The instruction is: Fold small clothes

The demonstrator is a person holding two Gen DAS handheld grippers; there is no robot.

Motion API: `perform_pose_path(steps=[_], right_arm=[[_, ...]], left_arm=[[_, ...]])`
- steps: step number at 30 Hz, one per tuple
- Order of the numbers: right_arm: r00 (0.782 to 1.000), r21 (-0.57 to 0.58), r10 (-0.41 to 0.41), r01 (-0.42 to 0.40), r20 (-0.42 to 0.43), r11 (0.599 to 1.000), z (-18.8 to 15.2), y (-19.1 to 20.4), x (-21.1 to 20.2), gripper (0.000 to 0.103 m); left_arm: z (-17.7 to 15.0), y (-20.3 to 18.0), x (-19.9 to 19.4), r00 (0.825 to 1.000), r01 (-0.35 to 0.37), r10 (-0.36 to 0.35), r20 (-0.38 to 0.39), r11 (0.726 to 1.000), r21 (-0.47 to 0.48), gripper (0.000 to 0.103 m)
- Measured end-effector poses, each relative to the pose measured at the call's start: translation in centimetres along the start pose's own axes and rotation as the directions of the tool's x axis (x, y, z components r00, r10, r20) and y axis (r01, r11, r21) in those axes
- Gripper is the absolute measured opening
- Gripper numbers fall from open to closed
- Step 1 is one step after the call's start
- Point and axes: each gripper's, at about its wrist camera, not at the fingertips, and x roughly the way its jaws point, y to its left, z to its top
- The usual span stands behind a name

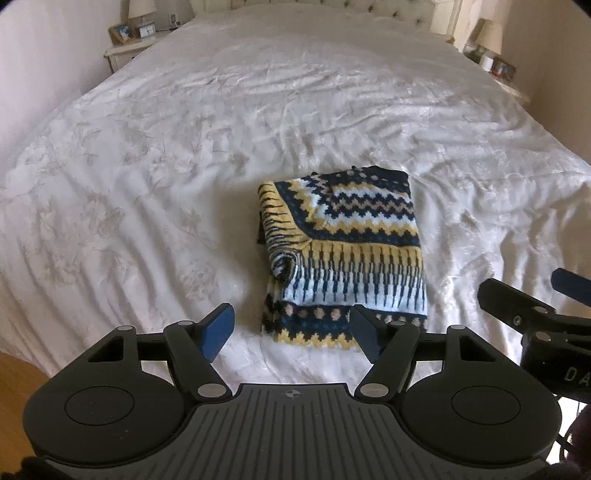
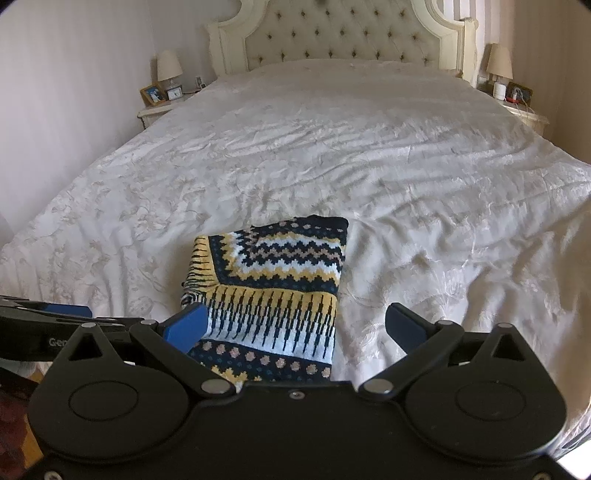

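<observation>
On the rumpled white bed (image 1: 155, 155), both my left hand-held gripper (image 1: 291, 334) and right hand-held gripper (image 2: 295, 326) hover spread apart and empty, and I judge a careless nudge could unfold the loosely stacked patterned sweater (image 1: 343, 251).

So we've got the folded sweater (image 1: 341, 258) lying on the bed (image 1: 184, 166), near the foot end and well apart from the headboard (image 2: 347, 33) behind it. Our left tongs (image 1: 291, 334) sit just in front of its near edge, a bit left of it, and our right tongs (image 2: 295, 326) are off toward its right side. There's a nightstand (image 2: 155, 110) on each side of the headboard, each with a lamp (image 2: 169, 66) on it.
</observation>
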Motion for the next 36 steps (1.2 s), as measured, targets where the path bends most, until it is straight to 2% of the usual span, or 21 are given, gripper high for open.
perform_pose_path(steps=[5,36], right_arm=[[1.000,0.009,0.000,0.000,-0.011,1.000,-0.1,-0.3,0.2,0.102],[0.999,0.028,0.006,-0.005,-0.036,1.000,-0.3,-1.8,0.9,0.102]], left_arm=[[-0.1,-0.3,-0.1,1.000,-0.026,0.026,0.008,1.000,0.016,0.068],[-0.1,-1.9,1.0,0.998,-0.038,0.040,-0.046,0.998,0.047,0.068]])
